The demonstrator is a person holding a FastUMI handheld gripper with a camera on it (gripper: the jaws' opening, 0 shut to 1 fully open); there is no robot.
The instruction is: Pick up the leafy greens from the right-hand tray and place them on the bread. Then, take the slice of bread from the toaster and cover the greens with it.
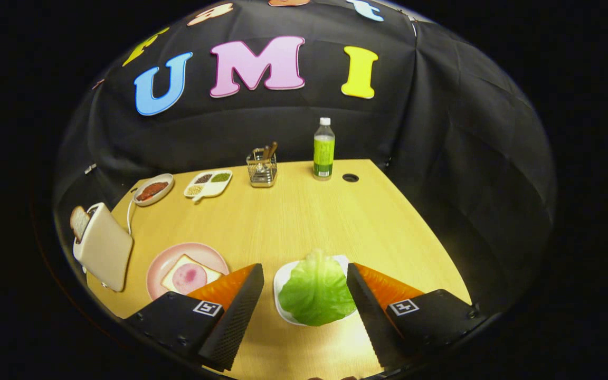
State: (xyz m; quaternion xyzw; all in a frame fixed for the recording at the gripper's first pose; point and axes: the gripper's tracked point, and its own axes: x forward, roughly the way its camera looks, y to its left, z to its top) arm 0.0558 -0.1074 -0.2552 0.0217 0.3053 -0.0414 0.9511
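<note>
You are over a pale wood-grain tabletop (293, 216) with a round cable hole (350, 178) near its far edge, walled in by black cloth. Your tool (304, 285) is open, its fingers spread wide and touching nothing. The greens (315, 289), one crinkled glossy leaf, lie on a white tray (282, 279) between the fingers, nearer the right one; the leaf's long axis runs away from you, its ruffled narrower end pointing to the far wall. Left of the left finger, a pink round plate (162, 266) holds square bread (177, 269) topped with a round pink slice. Farther left, a cream toaster (104, 245) has a bread slice (78, 221) sticking up. Along the back sit a small dish, a divided dish, a wire caddy and a green-labelled bottle (323, 149).
</note>
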